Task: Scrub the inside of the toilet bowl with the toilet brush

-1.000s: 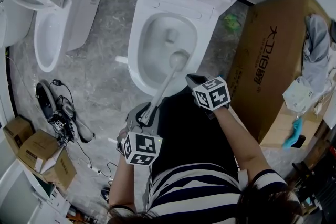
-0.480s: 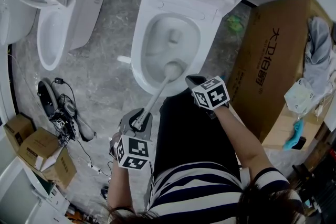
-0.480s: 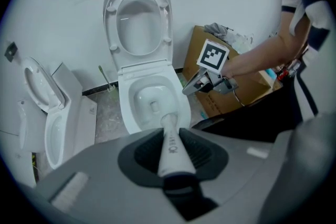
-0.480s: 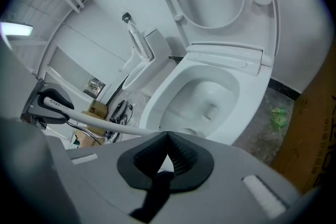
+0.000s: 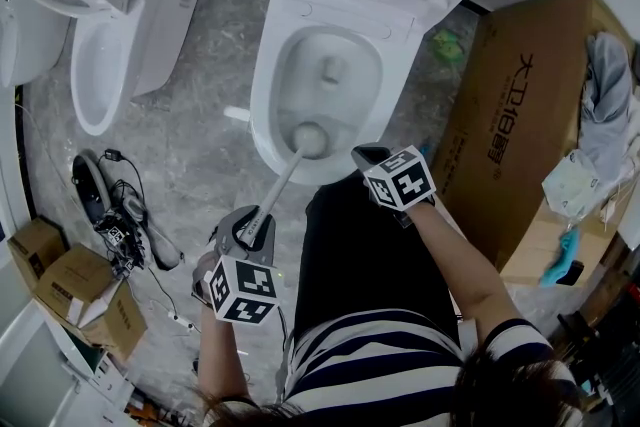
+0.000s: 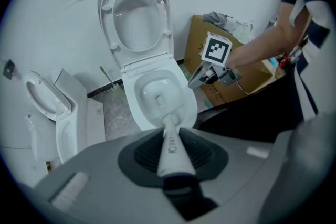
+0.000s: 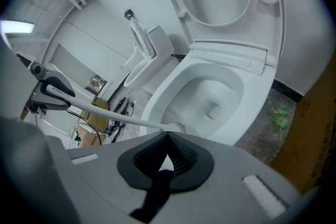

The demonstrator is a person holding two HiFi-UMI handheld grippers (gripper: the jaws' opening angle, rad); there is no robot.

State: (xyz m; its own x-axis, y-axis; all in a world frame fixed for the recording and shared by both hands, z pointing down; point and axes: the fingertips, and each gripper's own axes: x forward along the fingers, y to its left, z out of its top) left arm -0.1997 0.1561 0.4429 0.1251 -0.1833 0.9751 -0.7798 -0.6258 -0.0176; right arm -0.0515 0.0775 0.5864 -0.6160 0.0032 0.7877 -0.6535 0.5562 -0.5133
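Note:
The white toilet bowl (image 5: 300, 20) stands open with its lid up. The toilet brush (image 5: 283, 183) has its white head (image 5: 309, 139) low on the near inner wall of the bowl. Its handle slants down to my left gripper (image 5: 255, 223), which is shut on it. In the left gripper view the handle (image 6: 170, 147) runs straight out between the pads toward the bowl (image 6: 137, 113). My right gripper (image 5: 364, 155) hovers shut and empty by the bowl's near right rim. From the right gripper view the brush handle (image 7: 113, 114) crosses in front of the bowl (image 7: 252, 97).
A second white toilet (image 5: 100, 45) stands at the left. A large cardboard box (image 5: 520, 115) flanks the bowl on the right. Cables and devices (image 5: 115, 215) and small boxes (image 5: 70, 290) lie on the grey floor at the lower left. The person's dark legs are just below the bowl.
The brush head has slid from the bowl's middle right down and left onto the near wall. My left gripper has drawn back toward the person. The right gripper has stayed put.

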